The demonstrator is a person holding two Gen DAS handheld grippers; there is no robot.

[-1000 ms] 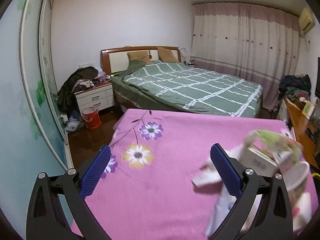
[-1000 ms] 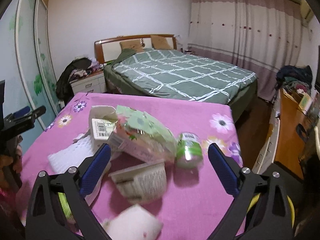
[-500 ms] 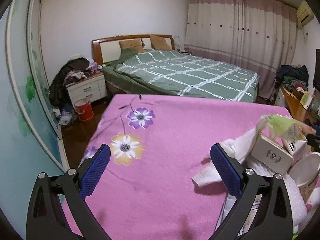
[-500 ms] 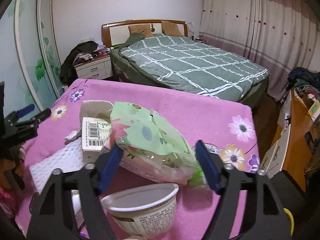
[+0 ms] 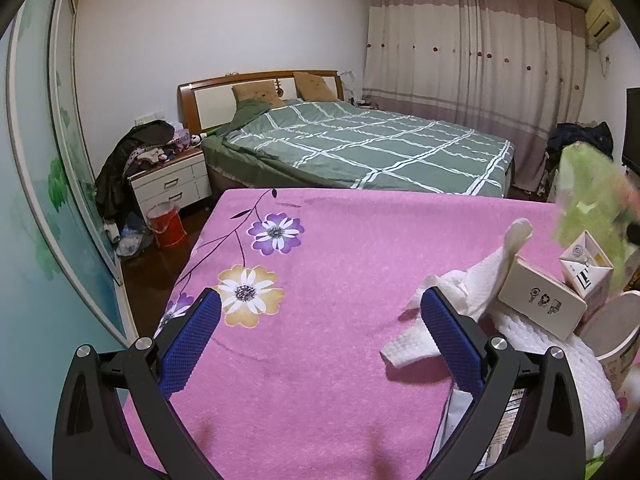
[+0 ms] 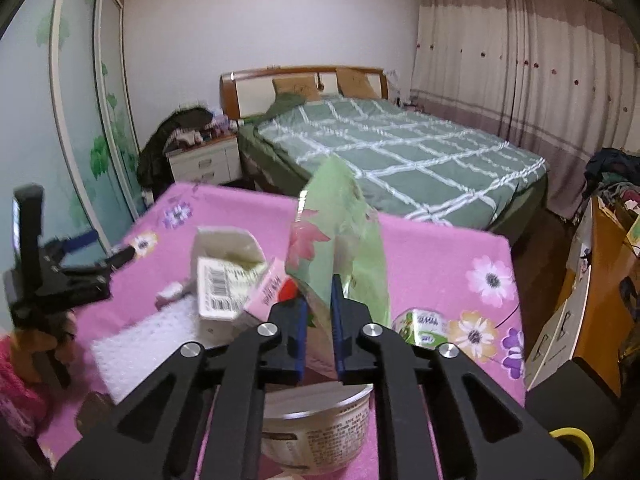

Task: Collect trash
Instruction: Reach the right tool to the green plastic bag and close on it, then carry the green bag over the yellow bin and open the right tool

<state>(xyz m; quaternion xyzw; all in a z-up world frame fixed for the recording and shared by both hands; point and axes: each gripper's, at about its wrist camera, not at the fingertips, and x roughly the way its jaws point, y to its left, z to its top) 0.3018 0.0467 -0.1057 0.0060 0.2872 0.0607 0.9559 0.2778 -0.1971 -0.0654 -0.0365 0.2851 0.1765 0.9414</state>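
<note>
A heap of trash lies on the pink flowered tablecloth (image 5: 320, 248). My right gripper (image 6: 318, 300) is closing its jaws, and the pads pinch the lower edge of a green flowered packet (image 6: 340, 216), which stands up in front of the camera. Around it lie a white barcode carton (image 6: 224, 280), a pink box (image 6: 268, 296), a paper bowl (image 6: 320, 432), a small green-labelled tub (image 6: 424, 324) and white paper towel (image 6: 140, 344). My left gripper (image 5: 319, 300) is open over bare cloth, its right finger beside the towel (image 5: 452, 292) and carton (image 5: 540, 304).
Beyond the table stands a bed with a green checked cover (image 5: 360, 148). A white nightstand (image 5: 172, 184) and a red bucket (image 5: 166, 228) are at the left. Along the right runs a wooden desk (image 6: 600, 272), with a yellow tape roll (image 6: 572, 440) low down.
The right jaws went from wide open to closed on the green packet, which now stands upright off the heap. The left gripper sank a little toward the table and stayed open.
</note>
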